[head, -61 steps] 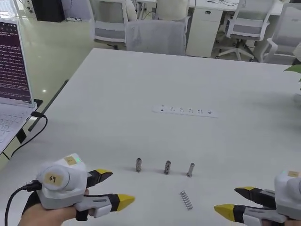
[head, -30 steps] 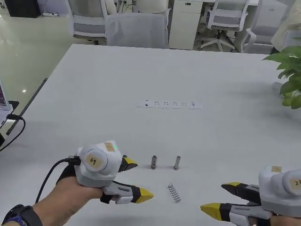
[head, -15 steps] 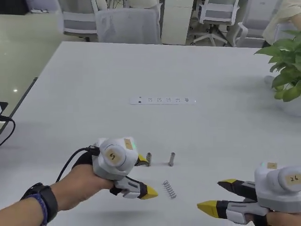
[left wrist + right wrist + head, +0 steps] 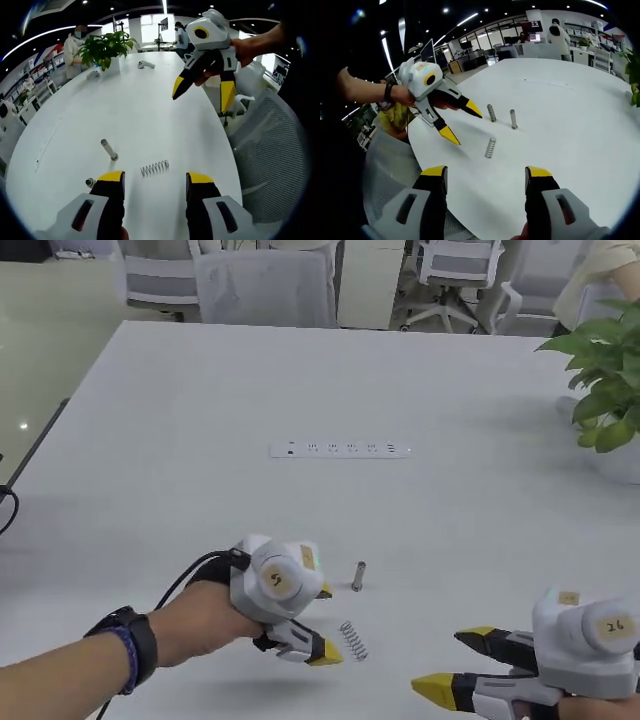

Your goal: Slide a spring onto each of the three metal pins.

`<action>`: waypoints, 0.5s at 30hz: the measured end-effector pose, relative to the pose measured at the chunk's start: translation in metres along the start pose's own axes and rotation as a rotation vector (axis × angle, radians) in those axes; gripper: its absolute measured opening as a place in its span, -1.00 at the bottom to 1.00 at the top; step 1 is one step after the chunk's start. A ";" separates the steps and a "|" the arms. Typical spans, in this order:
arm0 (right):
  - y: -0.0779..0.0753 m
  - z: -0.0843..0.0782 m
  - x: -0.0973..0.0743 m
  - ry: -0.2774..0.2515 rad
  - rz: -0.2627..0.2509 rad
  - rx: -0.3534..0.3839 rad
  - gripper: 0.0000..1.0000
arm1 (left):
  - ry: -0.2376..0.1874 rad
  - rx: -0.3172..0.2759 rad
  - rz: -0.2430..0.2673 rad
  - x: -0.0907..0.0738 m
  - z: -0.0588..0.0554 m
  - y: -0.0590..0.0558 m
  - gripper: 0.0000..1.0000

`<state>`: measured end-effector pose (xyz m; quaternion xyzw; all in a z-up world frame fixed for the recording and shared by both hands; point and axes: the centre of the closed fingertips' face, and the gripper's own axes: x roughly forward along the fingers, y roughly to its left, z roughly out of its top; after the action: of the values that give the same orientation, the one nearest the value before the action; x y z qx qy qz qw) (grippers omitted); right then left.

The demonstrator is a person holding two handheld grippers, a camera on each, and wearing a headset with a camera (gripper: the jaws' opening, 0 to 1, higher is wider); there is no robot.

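The left claw (image 4: 326, 625) hangs spread just beside the spring (image 4: 352, 640), which lies flat on the desk (image 4: 300, 390) near the bare, upright pin (image 4: 358, 576). The right claw (image 4: 443, 660) is spread too, well apart. In the left gripper view the spring's long axis runs jaw to jaw, so closing would likely squash it endwise. Better to turn the wrist and pinch across the coils near one end.

Your loose spring (image 4: 352, 640) lies flat on its side on the white table (image 4: 300, 390), close to the near edge, with nothing touching it. Just beyond it, farther from that edge, you have a bare metal pin (image 4: 358, 576) standing upright. Beside that pin stands a second pin (image 4: 491, 112), already wearing a spring along its length.
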<state>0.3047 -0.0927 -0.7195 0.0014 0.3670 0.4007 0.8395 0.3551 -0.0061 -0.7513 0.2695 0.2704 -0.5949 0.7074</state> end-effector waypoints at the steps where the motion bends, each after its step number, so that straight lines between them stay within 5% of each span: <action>1: 0.000 -0.001 0.000 0.002 0.001 0.001 0.22 | 0.006 0.008 -0.005 0.003 -0.001 0.000 -0.14; 15: 0.000 -0.007 0.003 0.018 0.012 0.018 0.22 | 0.064 0.106 -0.103 0.039 -0.001 -0.007 -0.22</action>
<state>0.3012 -0.0924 -0.7266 0.0076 0.3782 0.4024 0.8337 0.3535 -0.0341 -0.7800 0.3112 0.2745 -0.6350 0.6516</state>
